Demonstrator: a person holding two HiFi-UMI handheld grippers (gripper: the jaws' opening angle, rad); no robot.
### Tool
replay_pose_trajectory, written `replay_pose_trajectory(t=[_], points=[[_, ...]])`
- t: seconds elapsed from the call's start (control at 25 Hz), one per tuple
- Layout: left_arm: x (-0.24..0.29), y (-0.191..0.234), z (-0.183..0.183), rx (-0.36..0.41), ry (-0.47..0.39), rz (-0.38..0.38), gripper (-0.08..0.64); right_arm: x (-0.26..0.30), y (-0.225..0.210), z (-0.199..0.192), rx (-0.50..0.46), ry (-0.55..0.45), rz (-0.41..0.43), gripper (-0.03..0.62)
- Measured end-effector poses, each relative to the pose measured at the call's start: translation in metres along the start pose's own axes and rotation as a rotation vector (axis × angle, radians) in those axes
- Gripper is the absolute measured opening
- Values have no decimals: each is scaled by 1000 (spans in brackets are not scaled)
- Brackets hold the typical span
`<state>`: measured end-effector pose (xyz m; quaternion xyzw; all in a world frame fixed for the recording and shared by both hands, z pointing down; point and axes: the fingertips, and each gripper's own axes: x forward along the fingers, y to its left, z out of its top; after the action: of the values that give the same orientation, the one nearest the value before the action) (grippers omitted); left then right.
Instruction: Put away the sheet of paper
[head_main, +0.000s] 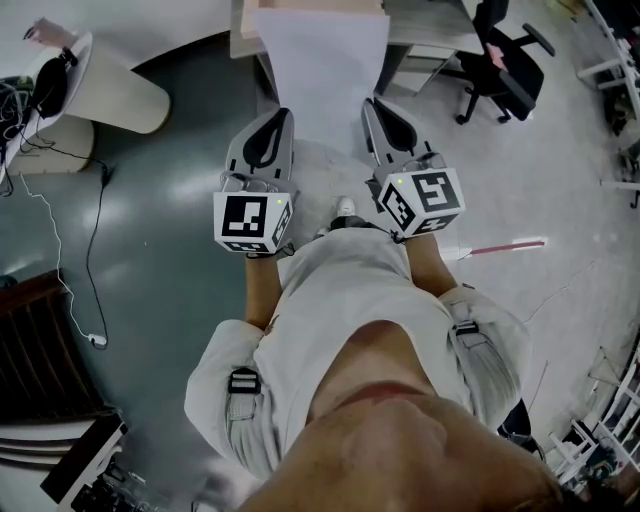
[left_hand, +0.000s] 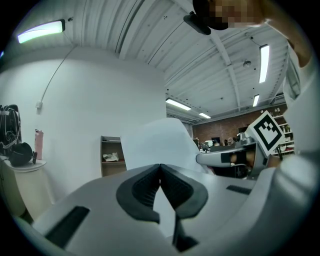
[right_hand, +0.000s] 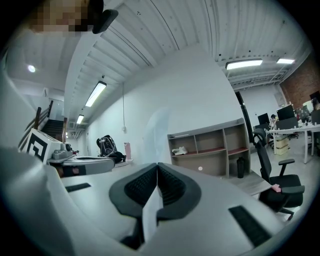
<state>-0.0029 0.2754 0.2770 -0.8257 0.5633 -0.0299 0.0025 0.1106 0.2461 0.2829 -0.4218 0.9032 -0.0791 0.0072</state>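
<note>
While you hold the sheet of paper (head_main: 322, 70) out ahead, left tongs (head_main: 270, 125) and right tongs (head_main: 380, 118) each pinching a near corner, you're mid-carry; next, probably reach the shelf unit (right_hand: 210, 145) and release.

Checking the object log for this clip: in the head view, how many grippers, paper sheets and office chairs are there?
Grippers: 2, the grey left gripper and the grey right gripper, each with a marker cube
Paper: 1, a white sheet of paper, clamped by both grippers
Chairs: 1, a black wheeled office chair
Total: 4
</note>
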Motion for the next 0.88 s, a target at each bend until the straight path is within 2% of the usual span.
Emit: replay_pose_trajectory(t=[0.32,0.88], points=[[35,0,6,14,5,31,21,19,-32,10,11,-11,31,20],[79,10,-3,-9,36,50,21,53,-66,10,27,21,47,20]])
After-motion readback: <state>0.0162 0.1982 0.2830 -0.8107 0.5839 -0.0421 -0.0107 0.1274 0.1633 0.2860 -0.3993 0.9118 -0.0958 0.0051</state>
